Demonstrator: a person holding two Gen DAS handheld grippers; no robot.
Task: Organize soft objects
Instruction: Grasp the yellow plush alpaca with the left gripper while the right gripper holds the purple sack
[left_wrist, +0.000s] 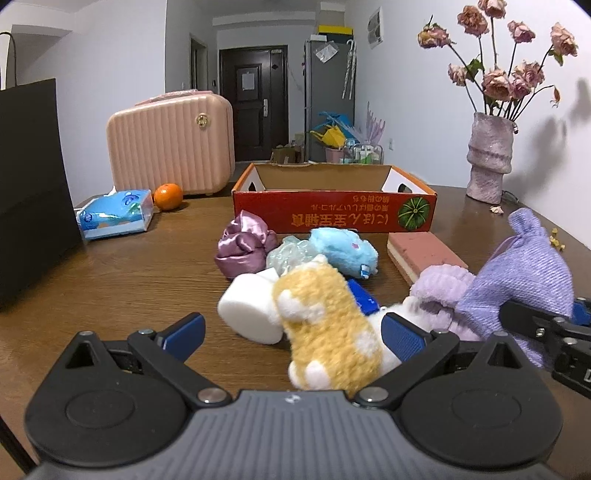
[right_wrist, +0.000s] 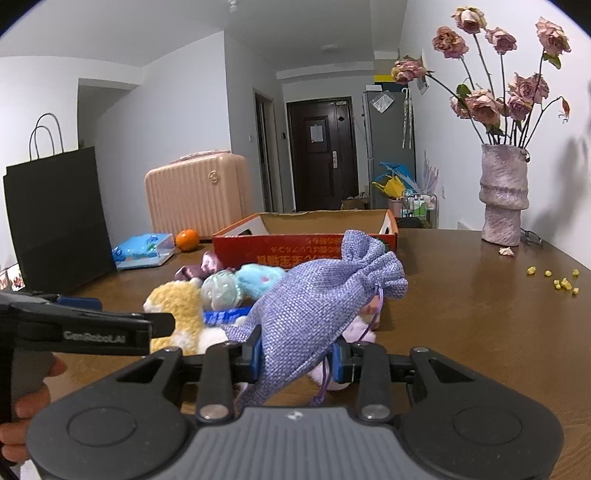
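Right gripper (right_wrist: 297, 360): jaws are standing nearly closed, pads pinching the purple drawstring pouch (right_wrist: 321, 295) at its lower half; pouch is hanging above the tabletop with its gathered neck pointing toward the box.
Left gripper (left_wrist: 291, 332): jaws are gaping wide; the yellow-and-white plush toy (left_wrist: 328, 332) is lying between the blue pads, leaning against the right-hand pad, the other pad standing clear of it; not gripped.
Pile just ahead: white foam cylinder (left_wrist: 249, 314), pale green puff (left_wrist: 290, 254), blue plush (left_wrist: 343, 251), satin purple scrunchie (left_wrist: 243, 243) and lilac fluffy item (left_wrist: 439, 291) are sitting bunched together, touching.
Pink-brown sponge block (left_wrist: 421, 254): lying beside the pile, in front of the box.
Red cardboard box (left_wrist: 332, 214): standing open behind the pile.
Table (left_wrist: 129, 266): brown wood, carrying everything.
Farther out: tissue pack (left_wrist: 114, 214), orange (left_wrist: 168, 196), pink case (left_wrist: 170, 147), vase of dried roses (left_wrist: 489, 158).
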